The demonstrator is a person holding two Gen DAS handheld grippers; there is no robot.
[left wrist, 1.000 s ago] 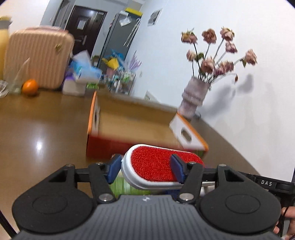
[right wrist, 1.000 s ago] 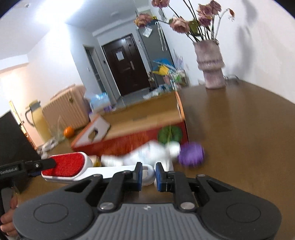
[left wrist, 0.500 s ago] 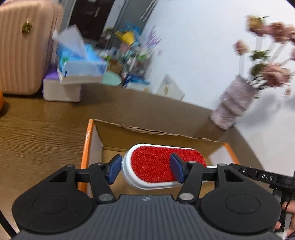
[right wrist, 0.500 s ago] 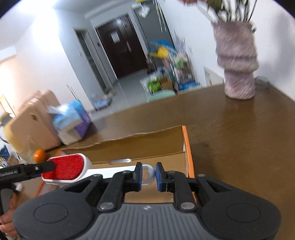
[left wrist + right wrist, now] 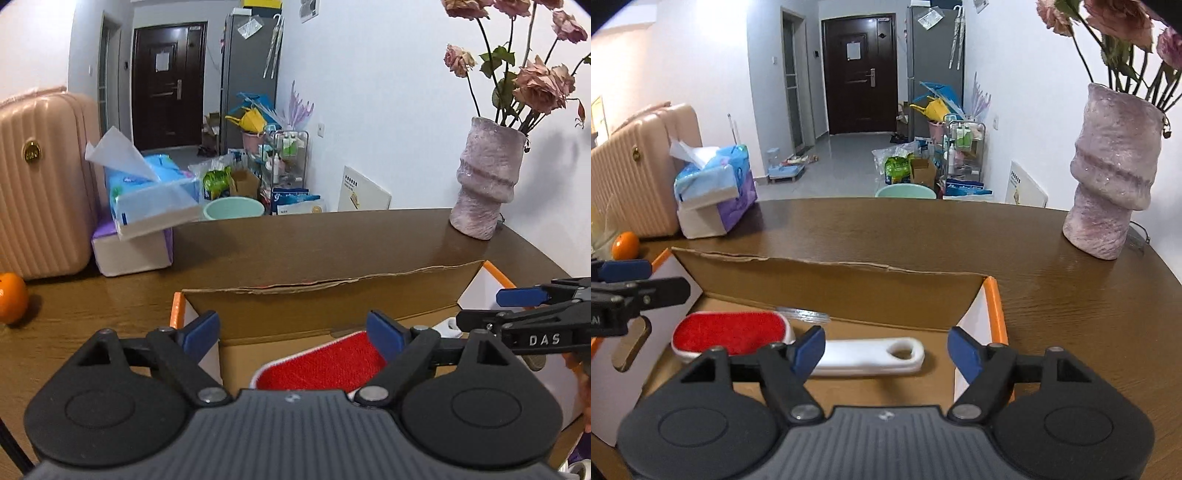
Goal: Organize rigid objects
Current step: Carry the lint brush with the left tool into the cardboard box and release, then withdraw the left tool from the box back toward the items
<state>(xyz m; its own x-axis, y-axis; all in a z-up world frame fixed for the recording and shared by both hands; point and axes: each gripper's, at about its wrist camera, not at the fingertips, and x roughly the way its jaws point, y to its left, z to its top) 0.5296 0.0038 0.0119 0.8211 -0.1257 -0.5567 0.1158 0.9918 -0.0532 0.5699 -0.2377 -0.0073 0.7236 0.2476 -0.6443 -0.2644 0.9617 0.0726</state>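
The lint brush (image 5: pixel 798 341) lies flat on the floor of the open cardboard box (image 5: pixel 827 282), red bristle pad facing up and toward the box's left side, white handle with its hanging hole pointing right. No gripper touches it. In the right wrist view it sits just beyond and below the right gripper (image 5: pixel 886 349), whose blue-tipped fingers (image 5: pixel 809 349) stand wide apart with nothing between them; the handle's middle shows in the gap, lower down on the box floor. In the left wrist view only the red pad of the lint brush (image 5: pixel 325 367) shows, below the left gripper (image 5: pixel 293 334), which is also spread wide and holds nothing. The right gripper (image 5: pixel 524 308) reaches in from the right edge of that view, above the box's right end.

The box has orange edges, white end panels and a hand cut-out in its left wall. It stands on a round brown wooden table (image 5: pixel 1052 295). A pink textured vase (image 5: pixel 1115 173) with dried roses stands on the table to the right, well apart from the box. To the left are stacked tissue packs (image 5: pixel 713 188), an orange (image 5: pixel 625 245) and a ribbed pink suitcase (image 5: pixel 40 181).
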